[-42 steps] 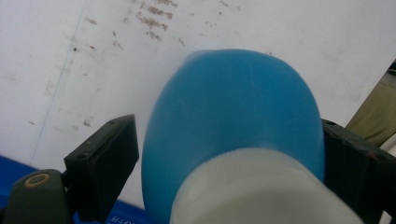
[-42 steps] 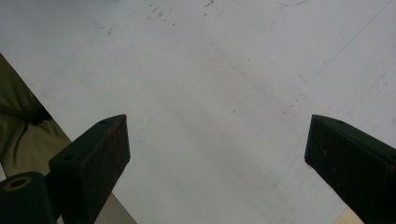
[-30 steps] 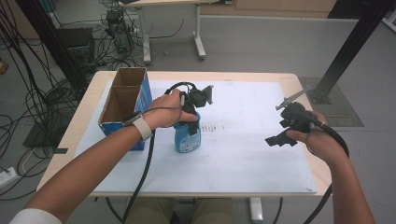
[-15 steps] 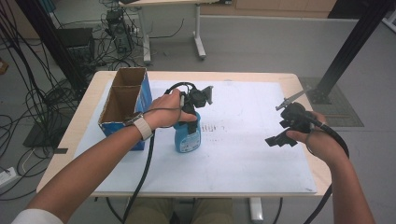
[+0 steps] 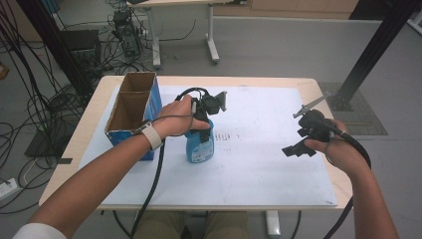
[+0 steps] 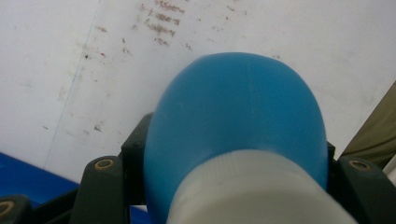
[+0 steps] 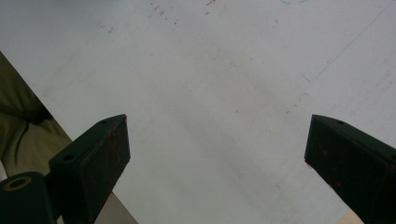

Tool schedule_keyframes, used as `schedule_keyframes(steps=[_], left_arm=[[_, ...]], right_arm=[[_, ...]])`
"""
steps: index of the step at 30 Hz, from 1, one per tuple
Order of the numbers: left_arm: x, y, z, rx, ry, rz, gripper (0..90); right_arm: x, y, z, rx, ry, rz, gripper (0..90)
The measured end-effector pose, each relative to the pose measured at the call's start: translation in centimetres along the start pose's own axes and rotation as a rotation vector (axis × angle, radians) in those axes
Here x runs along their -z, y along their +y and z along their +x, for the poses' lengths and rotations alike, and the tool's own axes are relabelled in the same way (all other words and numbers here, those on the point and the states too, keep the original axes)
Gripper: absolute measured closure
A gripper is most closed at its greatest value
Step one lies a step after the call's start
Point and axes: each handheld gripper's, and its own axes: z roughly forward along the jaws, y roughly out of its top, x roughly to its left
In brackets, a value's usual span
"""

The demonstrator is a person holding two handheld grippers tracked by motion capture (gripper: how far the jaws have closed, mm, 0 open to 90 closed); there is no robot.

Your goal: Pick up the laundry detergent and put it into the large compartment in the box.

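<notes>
A blue bottle (image 5: pixel 200 147) with a white neck stands upright on the white sheet, just right of the box. My left gripper (image 5: pixel 201 123) comes down on it from above and is shut on the bottle's upper part. In the left gripper view the bottle's blue shoulder (image 6: pixel 238 107) swells out between the two black jaws, which press on its sides, and the white collar (image 6: pixel 252 186) sits closest to the camera. My right gripper (image 5: pixel 297 143) hovers open over the right part of the sheet. Its jaws (image 7: pixel 215 144) stand wide apart with nothing between them.
An open cardboard box with blue sides (image 5: pixel 132 107) stands at the table's left, close to my left forearm. The white sheet (image 5: pixel 259 174) covers most of the wooden table (image 5: pixel 74 149). A black post (image 5: pixel 368 55) rises beyond the table's right corner; cables lie on the floor at left.
</notes>
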Motion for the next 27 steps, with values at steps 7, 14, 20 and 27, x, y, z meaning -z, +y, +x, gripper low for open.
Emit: schedule_keyframes(steps=[7,14,20,27], left_arm=[[0.0,-0.05,-0.06,-0.001,0.001,0.0,39.0],[0.0,-0.02,-0.08,-0.001,0.002,0.001,39.0],[0.0,-0.04,-0.14,0.0,0.004,0.0,39.0],[-0.01,-0.14,-0.16,-0.003,0.005,-0.004,39.0]], right_arm=[[-0.03,0.15,0.03,0.0,0.001,0.003,6.6],[0.01,0.15,0.03,-0.001,-0.001,0.003,6.7],[0.06,0.12,0.07,0.0,-0.001,0.002,6.6],[0.0,0.19,0.11,0.002,0.0,0.003,6.7]])
